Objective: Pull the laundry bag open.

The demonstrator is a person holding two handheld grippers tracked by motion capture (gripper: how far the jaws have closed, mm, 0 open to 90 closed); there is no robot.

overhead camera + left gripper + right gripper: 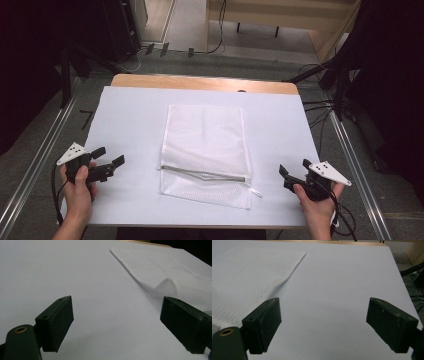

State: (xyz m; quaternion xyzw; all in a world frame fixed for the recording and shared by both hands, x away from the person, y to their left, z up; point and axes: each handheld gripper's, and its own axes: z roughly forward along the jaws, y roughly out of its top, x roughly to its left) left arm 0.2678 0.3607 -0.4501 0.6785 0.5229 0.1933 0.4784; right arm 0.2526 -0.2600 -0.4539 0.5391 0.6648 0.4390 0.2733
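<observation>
A white mesh bag (205,150) lies flat in the middle of the white table cover (130,120), with a grey zipper (202,173) running across its near part and a white pull tab at its right end. My left gripper (109,156) is held open near the table's left front, apart from the bag. In the left gripper view the jaws stand wide apart with nothing between them, and the bag (172,277) lies ahead to the right. My right gripper (295,170) is open near the right front. In the right gripper view the bag (247,280) lies to the left.
The wooden table edge (200,80) shows at the far side. Metal rails (360,170) run along both sides on the floor, with cables (320,107) and dark stands around. Bare cover lies left and right of the bag.
</observation>
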